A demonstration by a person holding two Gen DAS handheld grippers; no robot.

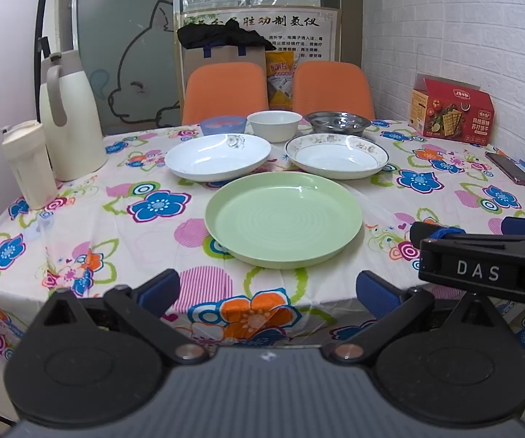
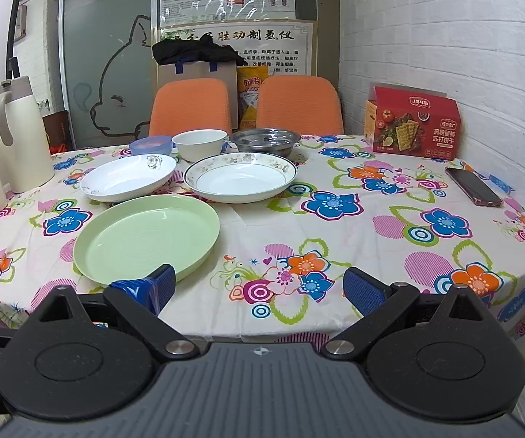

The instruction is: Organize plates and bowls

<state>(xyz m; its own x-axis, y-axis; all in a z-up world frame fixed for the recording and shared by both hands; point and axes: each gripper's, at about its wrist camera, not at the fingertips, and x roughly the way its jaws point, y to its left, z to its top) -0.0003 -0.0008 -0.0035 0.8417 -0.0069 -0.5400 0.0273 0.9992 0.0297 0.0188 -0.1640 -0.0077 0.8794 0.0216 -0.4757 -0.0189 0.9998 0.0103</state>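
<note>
Left gripper [image 1: 267,292]: held low at the near table edge, level, pointing across the table toward the green plate [image 1: 283,219]. Fingers spread wide, nothing between the blue pads [image 1: 158,292]. It does not touch the plate.

Right gripper [image 2: 258,290]: also at the near edge, level, to the right of the left one. Fingers spread wide, empty. Its left pad carries a wrap of blue tape [image 2: 136,288]. In the left wrist view the right gripper's body shows from the side, lettered "DAS" [image 1: 478,269].

Dishes, all on the flowered tablecloth [image 2: 353,241]:
- green plate nearest, alone, in front of the left gripper.
- white plate [image 1: 217,156] behind it on the left, small grey motif on its rim.
- patterned-rim plate [image 1: 336,156] behind it on the right, just beside the white one.
- back row: blue bowl [image 1: 223,125], white bowl [image 1: 274,125], steel bowl [image 1: 338,122], close together.

Writing: red cracker box [image 2: 414,127] at the right wall, Chinese lettering, logo not legible. Poster [image 2: 240,42] behind the chairs has a large Chinese heading; small print unreadable. Yellow bag [image 2: 251,96] between the two orange chairs, print too small to read.

A phone [image 2: 473,186] lies on the table's right side.
</note>
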